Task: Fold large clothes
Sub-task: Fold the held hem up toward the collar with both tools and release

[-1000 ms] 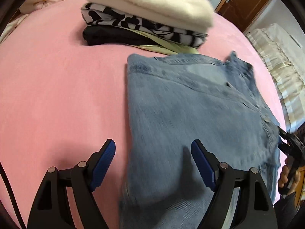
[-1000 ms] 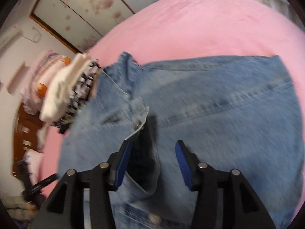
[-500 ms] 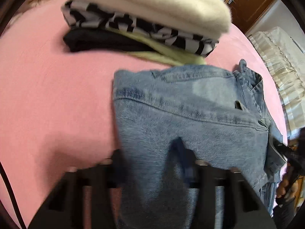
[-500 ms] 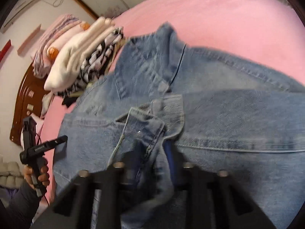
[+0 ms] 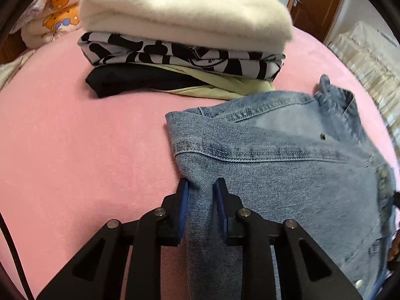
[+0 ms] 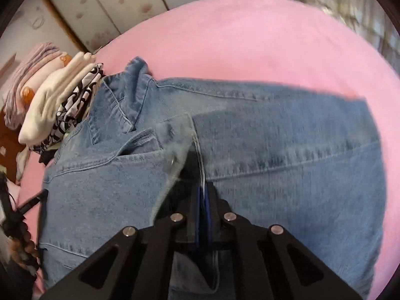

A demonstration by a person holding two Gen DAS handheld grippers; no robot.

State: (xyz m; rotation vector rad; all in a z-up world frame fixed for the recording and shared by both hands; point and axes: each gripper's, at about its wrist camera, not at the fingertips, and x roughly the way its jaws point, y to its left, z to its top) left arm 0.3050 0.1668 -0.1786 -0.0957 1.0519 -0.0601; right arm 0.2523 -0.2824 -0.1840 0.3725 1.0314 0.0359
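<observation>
no brand, label or readable writing shows anywhere on the clothes; the only print is a cartoon bear on a folded blanket (image 5: 53, 16) at the far left corner of the pink bed (image 5: 75, 150).

the denim jacket (image 5: 287, 165) lies flat on the bed, collar (image 5: 332, 95) toward the far edge, its folded body running from the collar down toward both cameras. in the right wrist view its long axis stretches across the bed from the stack of folded clothes (image 6: 57, 102) on the left to the open pink sheet on the right, with a metal button (image 6: 173, 161) at the front edge near the middle.

the left gripper (image 5: 201, 195) has just been closing, and its blue pads now pinch a ridge of denim at the jacket's left side edge. the right gripper (image 6: 203, 195) is clenched nearly flat on the thin front edge of the jacket, a pale seam running down between the pads.

the stack, cream sweater (image 5: 185, 15) on top, patterned black-and-white piece (image 5: 182, 57) under it, then black and pale green layers, sits just beyond the jacket's collar end.
</observation>
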